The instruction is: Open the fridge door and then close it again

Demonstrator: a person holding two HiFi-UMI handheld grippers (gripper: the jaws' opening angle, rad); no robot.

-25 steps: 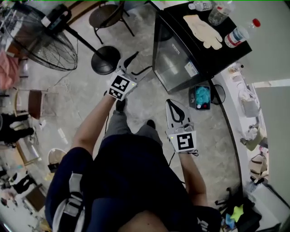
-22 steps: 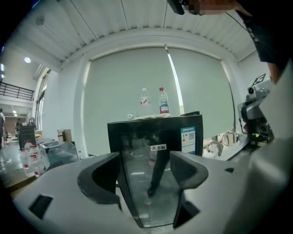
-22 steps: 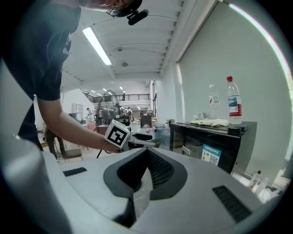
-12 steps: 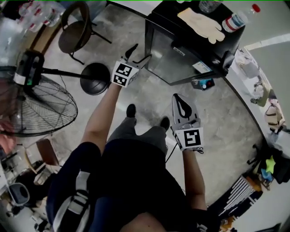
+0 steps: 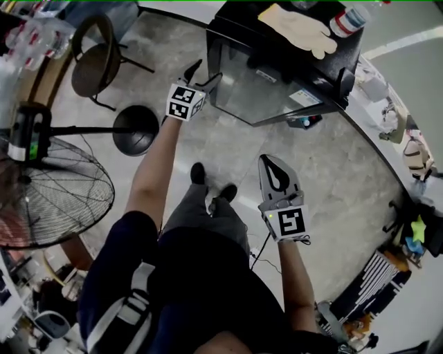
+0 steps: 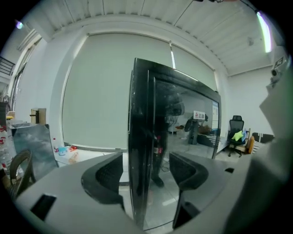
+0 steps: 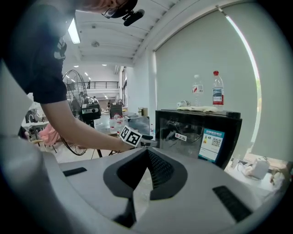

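Note:
The small black fridge [image 5: 277,83] with a glass door stands at the top of the head view. My left gripper [image 5: 206,71] is at the door's left edge, open. In the left gripper view the door's dark vertical edge [image 6: 139,151] runs between the two fingers of the left gripper [image 6: 145,160], and neither pad presses on it. I cannot tell whether the door is ajar. My right gripper [image 5: 266,160] hangs over the floor in front of the fridge, shut on nothing. In the right gripper view the shut right gripper [image 7: 147,154] points at the fridge front [image 7: 197,132].
A beige glove [image 5: 301,28] and a bottle [image 5: 346,21] lie on the fridge top. A standing fan [image 5: 55,200], its round base [image 5: 135,130] and a chair [image 5: 97,52] are at the left. A cluttered ledge [image 5: 394,131] curves along the right.
My left gripper has moved forward and down to the door's left edge. The right gripper has shifted a little and stays shut. The head camera has turned, so the fridge sits higher in view.

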